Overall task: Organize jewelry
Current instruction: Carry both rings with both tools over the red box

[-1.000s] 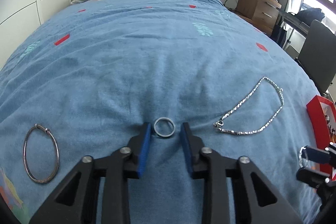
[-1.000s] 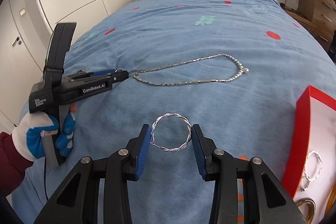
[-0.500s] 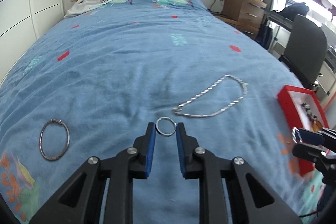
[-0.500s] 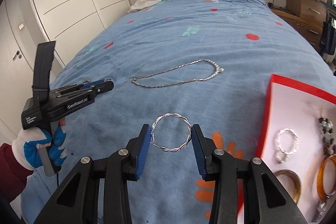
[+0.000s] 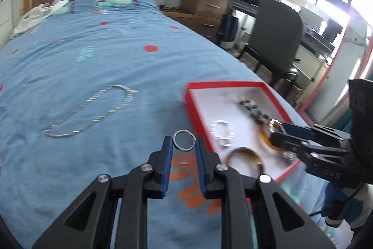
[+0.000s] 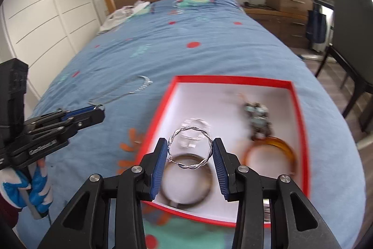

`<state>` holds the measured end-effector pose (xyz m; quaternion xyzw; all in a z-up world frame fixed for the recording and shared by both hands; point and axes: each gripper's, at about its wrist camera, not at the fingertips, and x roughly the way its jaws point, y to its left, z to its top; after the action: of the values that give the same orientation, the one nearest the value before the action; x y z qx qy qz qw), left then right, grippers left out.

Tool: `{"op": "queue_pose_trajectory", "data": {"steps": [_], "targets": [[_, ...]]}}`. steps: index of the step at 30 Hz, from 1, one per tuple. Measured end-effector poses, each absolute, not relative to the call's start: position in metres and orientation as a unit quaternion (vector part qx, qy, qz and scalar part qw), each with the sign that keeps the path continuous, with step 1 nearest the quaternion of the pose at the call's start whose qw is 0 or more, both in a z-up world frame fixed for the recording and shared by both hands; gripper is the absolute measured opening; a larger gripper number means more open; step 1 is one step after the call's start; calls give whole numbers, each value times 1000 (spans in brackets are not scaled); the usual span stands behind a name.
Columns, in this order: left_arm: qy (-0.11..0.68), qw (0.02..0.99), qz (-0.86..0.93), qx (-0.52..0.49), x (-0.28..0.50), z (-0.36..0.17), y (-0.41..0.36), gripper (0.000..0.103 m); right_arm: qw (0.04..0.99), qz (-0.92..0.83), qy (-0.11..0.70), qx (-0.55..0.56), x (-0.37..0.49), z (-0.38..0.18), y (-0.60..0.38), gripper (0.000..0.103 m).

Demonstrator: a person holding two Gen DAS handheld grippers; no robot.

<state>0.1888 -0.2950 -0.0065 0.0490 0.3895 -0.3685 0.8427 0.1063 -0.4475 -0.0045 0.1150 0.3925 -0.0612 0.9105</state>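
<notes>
Your right gripper pinches 1 twisted silver bangle between its blue pads, held above the red tray. Your left gripper clamps 1 small plain ring, hovering over the blue bedspread just beside the tray's left rim. Already in the tray: 1 dark bangle, 1 amber bangle, 1 beaded piece, 1 pale silver piece, blurred. Still out on the bedspread: 1 silver chain necklace. Judged: about half done, with 2 items in transit.
</notes>
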Motion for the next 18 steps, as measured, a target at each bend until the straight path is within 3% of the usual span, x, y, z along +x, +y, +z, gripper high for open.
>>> {"op": "queue_pose_trajectory", "data": {"steps": [9, 18], "targets": [[433, 788, -430, 82, 149, -35, -368, 19, 894, -93, 418, 130, 101, -35, -499, 40], [458, 766, -436, 119, 138, -60, -395, 19, 888, -100, 424, 150, 92, -51, -507, 40]]}}
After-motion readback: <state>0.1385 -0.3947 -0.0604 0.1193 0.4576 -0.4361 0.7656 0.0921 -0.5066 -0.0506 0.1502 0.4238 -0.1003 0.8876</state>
